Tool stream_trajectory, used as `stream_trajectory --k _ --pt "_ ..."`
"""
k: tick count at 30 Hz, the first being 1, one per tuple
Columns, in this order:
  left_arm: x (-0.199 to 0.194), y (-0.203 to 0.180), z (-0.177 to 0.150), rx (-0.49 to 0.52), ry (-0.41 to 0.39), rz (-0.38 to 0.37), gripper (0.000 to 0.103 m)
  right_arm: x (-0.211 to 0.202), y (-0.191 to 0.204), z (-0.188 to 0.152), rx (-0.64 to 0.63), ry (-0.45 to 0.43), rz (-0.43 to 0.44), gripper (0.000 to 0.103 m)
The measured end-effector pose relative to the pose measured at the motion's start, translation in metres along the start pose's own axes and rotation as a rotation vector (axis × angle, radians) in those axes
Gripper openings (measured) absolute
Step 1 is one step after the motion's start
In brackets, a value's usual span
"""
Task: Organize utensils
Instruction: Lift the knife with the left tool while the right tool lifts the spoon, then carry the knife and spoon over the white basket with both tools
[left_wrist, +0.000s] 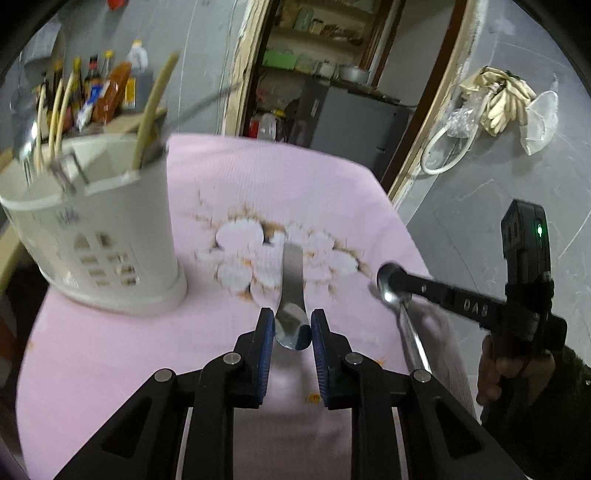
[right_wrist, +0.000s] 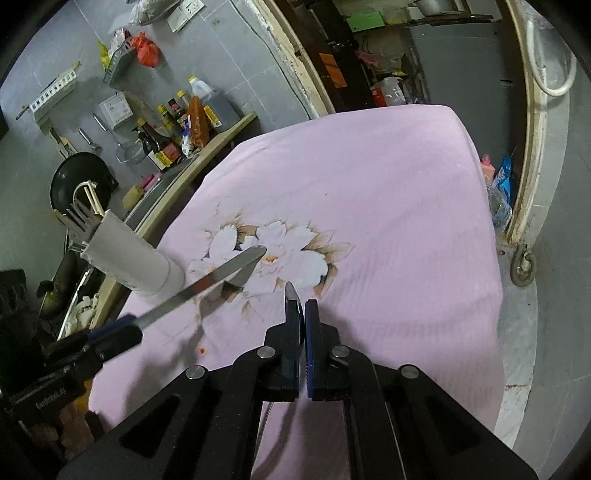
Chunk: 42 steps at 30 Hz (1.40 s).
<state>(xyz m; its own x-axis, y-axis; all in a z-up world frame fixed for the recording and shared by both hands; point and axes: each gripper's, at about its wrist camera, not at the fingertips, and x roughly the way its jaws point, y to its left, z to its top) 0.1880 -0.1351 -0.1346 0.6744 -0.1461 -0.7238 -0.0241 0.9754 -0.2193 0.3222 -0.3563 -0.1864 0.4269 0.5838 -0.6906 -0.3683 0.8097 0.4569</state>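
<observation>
My left gripper (left_wrist: 293, 317) is shut on the bowl of a steel spoon (left_wrist: 291, 273), whose flat handle points away over the pink flowered tablecloth (left_wrist: 295, 184). The right wrist view shows that spoon (right_wrist: 221, 273) held above the cloth by the left gripper (right_wrist: 125, 332). My right gripper (right_wrist: 303, 306) is shut on a second spoon (right_wrist: 291, 293), seen edge-on between its pads. In the left wrist view this second spoon (left_wrist: 406, 332) hangs from the right gripper (left_wrist: 391, 278) near the table's right edge. A white utensil holder (left_wrist: 110, 229) with chopsticks and forks stands at the left.
Sauce bottles (right_wrist: 173, 129) line a counter beyond the table's left side, with a black wok (right_wrist: 81, 181) near them. The holder (right_wrist: 129, 258) stands at the cloth's (right_wrist: 369, 184) left edge. An open doorway with shelves lies behind the table. A person's hand (left_wrist: 502, 369) holds the right gripper.
</observation>
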Motion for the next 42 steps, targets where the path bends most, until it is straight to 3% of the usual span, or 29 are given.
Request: stream_trajectory --k 5,10,11,12,20,29,34,42 --pt "-0.016 -0.004 0.008 0.045 -0.101 0.02 0.019 -0.01 0.003 -0.01 0.026 -0.024 0.004 0.003" --pt "-0.024 -0.007 0.018 0.076 -0.148 0.028 0.017 -0.017 0.006 -0.018 0.047 -0.052 -0.002 0.003" --pt "-0.027 -0.007 0.019 0.08 -0.16 0.028 0.015 -0.021 0.008 -0.019 0.048 -0.069 -0.006 0.003" --pt "-0.03 -0.008 0.021 0.085 -0.17 0.029 0.003 -0.023 0.008 -0.02 0.051 -0.081 -0.007 0.003" --pt "-0.033 -0.004 0.024 0.063 -0.168 0.013 0.003 -0.037 0.022 -0.028 0.069 -0.124 -0.026 0.003" --pt "-0.061 -0.009 0.036 0.13 -0.158 -0.059 0.003 -0.088 0.05 -0.029 0.047 -0.407 -0.122 0.003" --pt "-0.083 -0.004 0.044 0.14 -0.145 -0.097 0.003 -0.102 0.07 -0.022 0.017 -0.477 -0.144 0.003" --pt "-0.125 0.025 0.062 0.117 -0.142 -0.149 0.003 -0.126 0.138 -0.001 -0.103 -0.6 -0.141 0.003"
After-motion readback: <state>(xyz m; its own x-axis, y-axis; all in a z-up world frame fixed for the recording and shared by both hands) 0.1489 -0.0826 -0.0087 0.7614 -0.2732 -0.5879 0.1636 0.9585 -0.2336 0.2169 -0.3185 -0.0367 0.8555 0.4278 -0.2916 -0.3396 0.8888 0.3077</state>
